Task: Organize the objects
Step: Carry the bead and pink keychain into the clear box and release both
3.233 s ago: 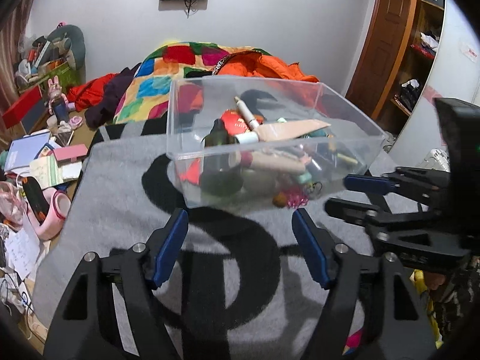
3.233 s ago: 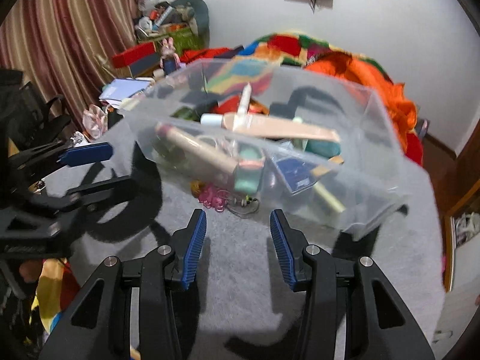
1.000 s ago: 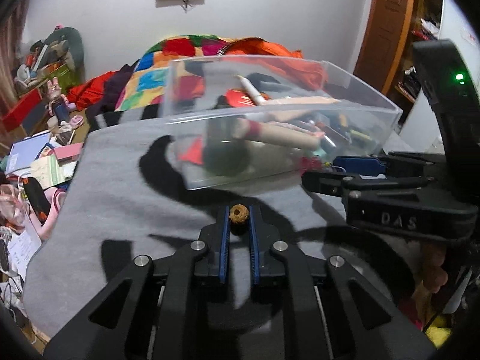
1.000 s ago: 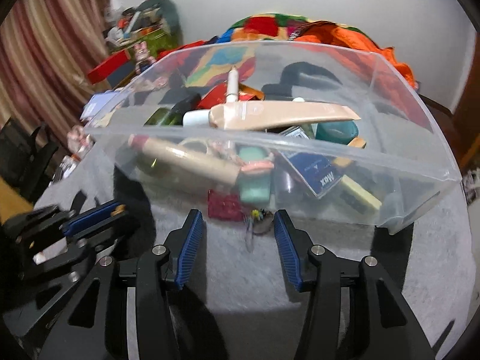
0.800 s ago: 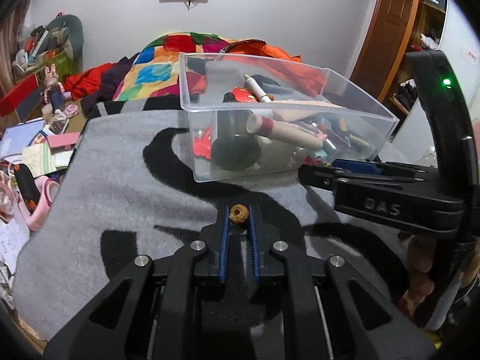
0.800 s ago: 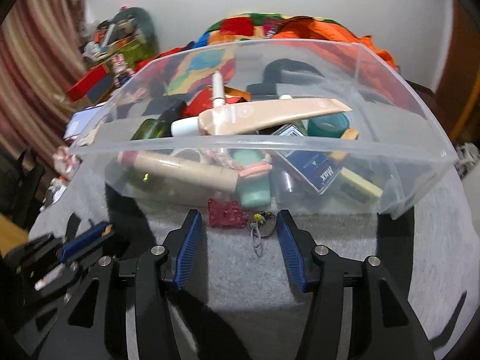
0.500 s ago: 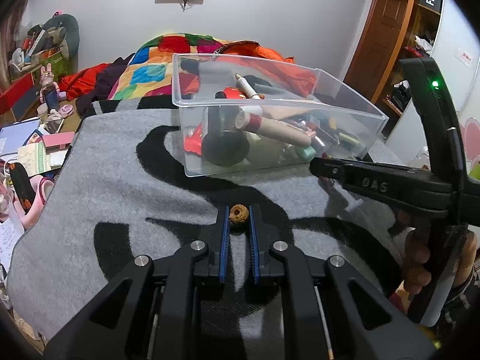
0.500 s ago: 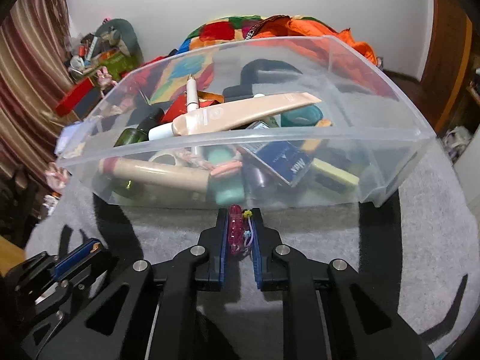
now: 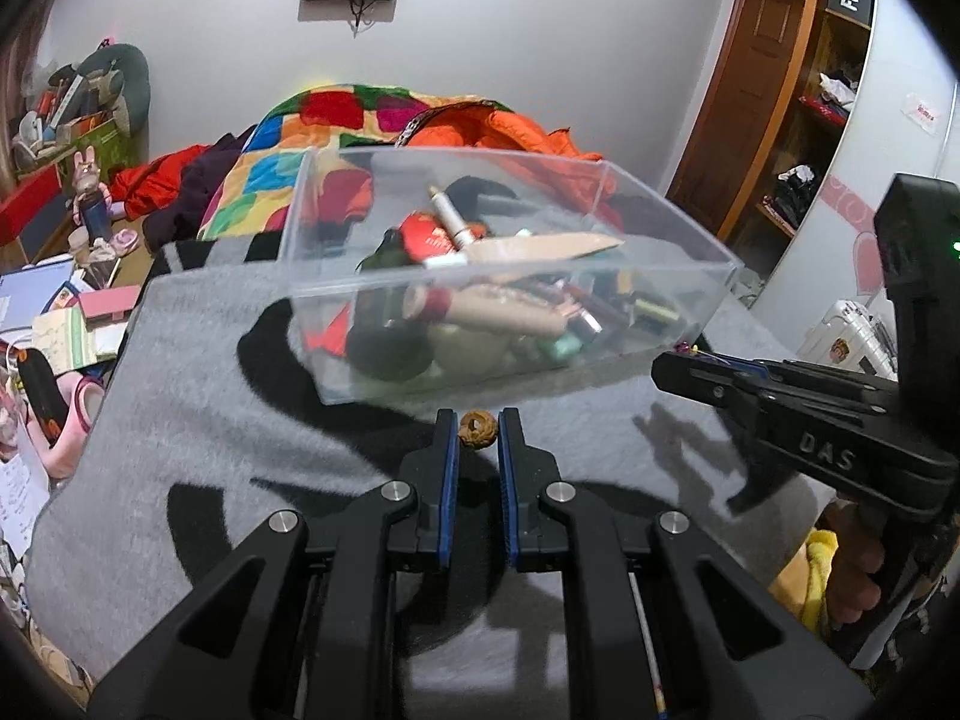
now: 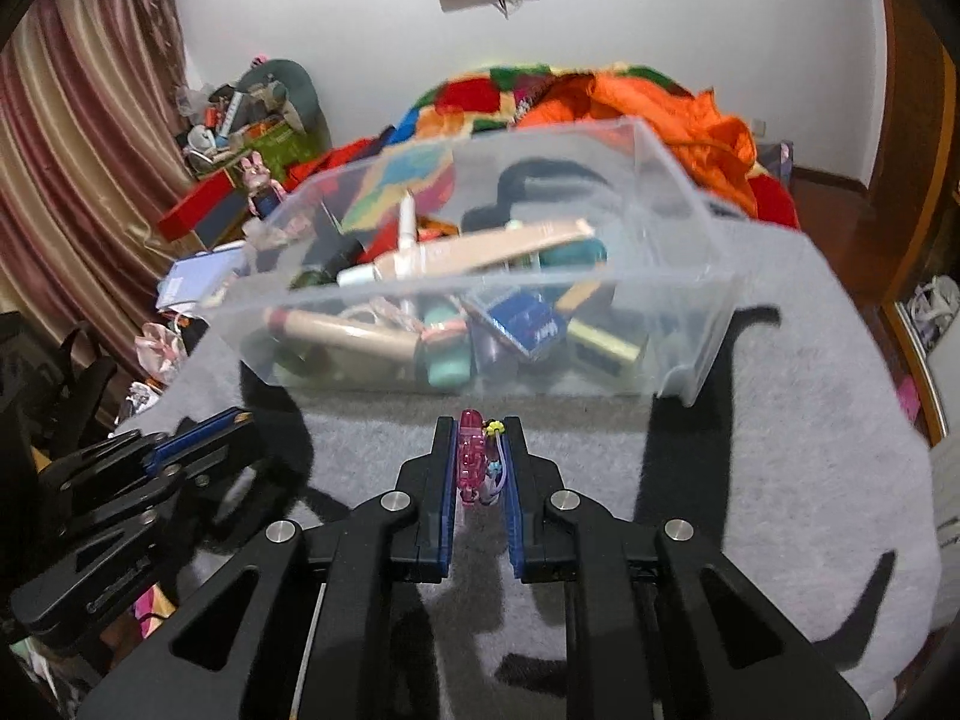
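A clear plastic bin (image 9: 690, 306) (image 10: 696, 300) full of tubes, bottles and small boxes stands on a grey blanket (image 9: 198, 420) (image 10: 780, 420). My left gripper (image 9: 477, 426) is shut on a small brown bead (image 9: 477, 428), held just in front of the bin's near wall. My right gripper (image 10: 478, 435) is shut on a pink transparent charm (image 10: 471, 459) with a little string and yellow bit, held above the blanket short of the bin. The right gripper also shows at the right of the left wrist view, the charm's tip (image 9: 684, 349) at its fingertips.
A colourful quilt (image 9: 336, 114) and orange jacket (image 10: 678, 114) lie behind the bin. Books, a pink box (image 9: 108, 303) and toys clutter the left side. A wooden door (image 9: 750, 90) and shelves stand at the right. A hand (image 9: 852, 576) holds the right gripper.
The right gripper closed on the pink charm and lifted it off the blanket, backing away from the bin. The left gripper stayed shut on the bead and rose slightly.
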A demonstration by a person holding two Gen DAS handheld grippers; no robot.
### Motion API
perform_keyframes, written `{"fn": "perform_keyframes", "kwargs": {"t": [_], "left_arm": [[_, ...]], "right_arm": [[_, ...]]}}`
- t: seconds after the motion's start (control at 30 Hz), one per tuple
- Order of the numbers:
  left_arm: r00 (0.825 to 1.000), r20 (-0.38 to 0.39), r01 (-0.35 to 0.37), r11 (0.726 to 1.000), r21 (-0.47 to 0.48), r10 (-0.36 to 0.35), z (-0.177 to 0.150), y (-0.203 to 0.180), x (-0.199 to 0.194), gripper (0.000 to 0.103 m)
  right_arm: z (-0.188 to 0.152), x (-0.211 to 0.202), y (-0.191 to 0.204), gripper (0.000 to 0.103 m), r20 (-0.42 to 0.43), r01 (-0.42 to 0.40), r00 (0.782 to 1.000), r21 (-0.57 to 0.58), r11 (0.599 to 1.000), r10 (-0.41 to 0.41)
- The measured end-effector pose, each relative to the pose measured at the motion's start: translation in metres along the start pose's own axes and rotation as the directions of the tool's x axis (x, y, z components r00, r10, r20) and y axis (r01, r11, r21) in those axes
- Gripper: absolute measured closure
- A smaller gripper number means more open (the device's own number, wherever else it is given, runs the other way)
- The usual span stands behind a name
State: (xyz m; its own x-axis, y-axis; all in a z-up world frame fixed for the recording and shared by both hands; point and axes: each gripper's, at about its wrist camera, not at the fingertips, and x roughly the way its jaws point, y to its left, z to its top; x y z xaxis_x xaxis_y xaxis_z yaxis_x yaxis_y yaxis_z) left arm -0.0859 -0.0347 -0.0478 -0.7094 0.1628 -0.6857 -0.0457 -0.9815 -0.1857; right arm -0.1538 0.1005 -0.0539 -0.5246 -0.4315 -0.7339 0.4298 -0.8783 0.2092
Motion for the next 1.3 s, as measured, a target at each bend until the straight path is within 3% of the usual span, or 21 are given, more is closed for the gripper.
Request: {"fn": "perform_keyframes", "kwargs": {"t": [0.43, 0.77, 0.93, 1.3], "left_arm": [[0.998, 0.07, -0.005, 1.0, 0.021, 0.003, 0.037, -0.01, -0.013, 0.091], [0.994, 0.11, -0.002, 0.999, 0.036, -0.002, 0.065, -0.013, -0.01, 0.091], [0.994, 0.109, 0.005, 1.0, 0.028, -0.008, 0.076, -0.009, 0.001, 0.091], [0.999, 0.048, 0.018, 1.0, 0.025, -0.019, 0.08, -0.006, 0.037, 0.091]], "right_arm": [[0.034, -0.043, 0.004, 0.091, 0.141, -0.015, 0.99, -0.057, 0.998, 0.023], [0.065, -0.051, 0.0, 0.091, 0.211, 0.015, 0.977, -0.073, 0.997, 0.0], [0.075, -0.043, -0.005, 0.091, 0.209, 0.006, 0.978, -0.059, 0.998, 0.006], [0.076, 0.003, -0.003, 0.091, 0.116, -0.022, 0.993, -0.076, 0.997, 0.031]]}}
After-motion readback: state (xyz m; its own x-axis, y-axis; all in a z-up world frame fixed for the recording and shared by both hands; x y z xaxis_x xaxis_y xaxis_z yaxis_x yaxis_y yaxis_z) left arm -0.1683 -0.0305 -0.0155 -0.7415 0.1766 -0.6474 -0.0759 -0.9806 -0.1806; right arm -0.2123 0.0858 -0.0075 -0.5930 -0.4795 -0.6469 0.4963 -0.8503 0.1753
